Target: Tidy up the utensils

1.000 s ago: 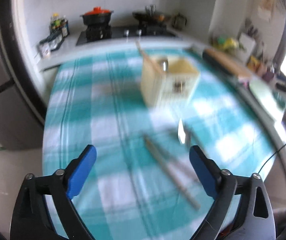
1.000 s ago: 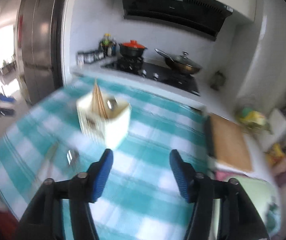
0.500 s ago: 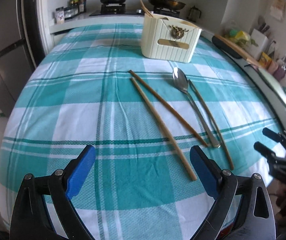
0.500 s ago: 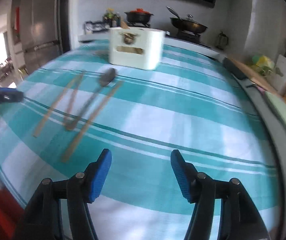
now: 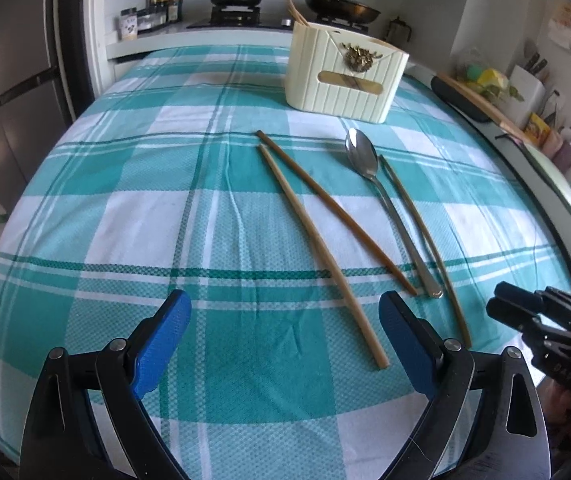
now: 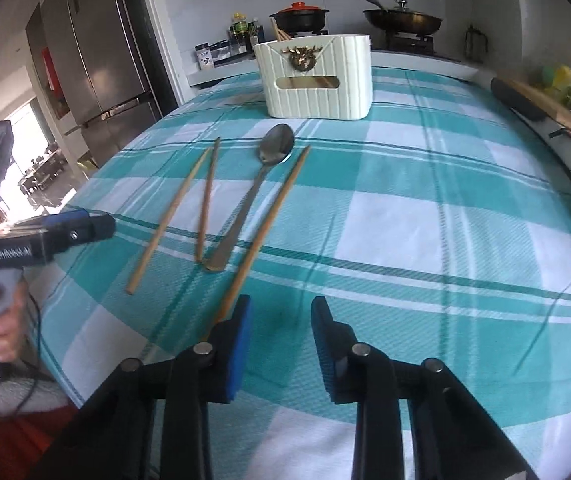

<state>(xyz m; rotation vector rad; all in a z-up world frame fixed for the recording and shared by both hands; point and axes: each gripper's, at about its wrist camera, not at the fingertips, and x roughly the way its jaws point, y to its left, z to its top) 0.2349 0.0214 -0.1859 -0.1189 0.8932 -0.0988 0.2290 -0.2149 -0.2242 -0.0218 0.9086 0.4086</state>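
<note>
We read little here. In the right wrist view, white lettering runs along the black body of the left tongs (image 6: 85, 229); it looks like "GenRobot.AI", though the first letters are soft. In the left wrist view, the black housing of the right tongs (image 5: 515, 310) carries small pale digits, perhaps "046", too faint to be sure. We make out no other writing.

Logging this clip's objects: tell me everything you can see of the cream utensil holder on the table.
The utensil holder is a cream box with rounded corners and vertical ribs, plastic by its look. Its front bears a gold leafy ornament above a slot-shaped window. It stands upright at the far end of the checked tablecloth, beyond the spoon and not touching it. Chopsticks already stand in its left side, leaning out over the rim.
</note>
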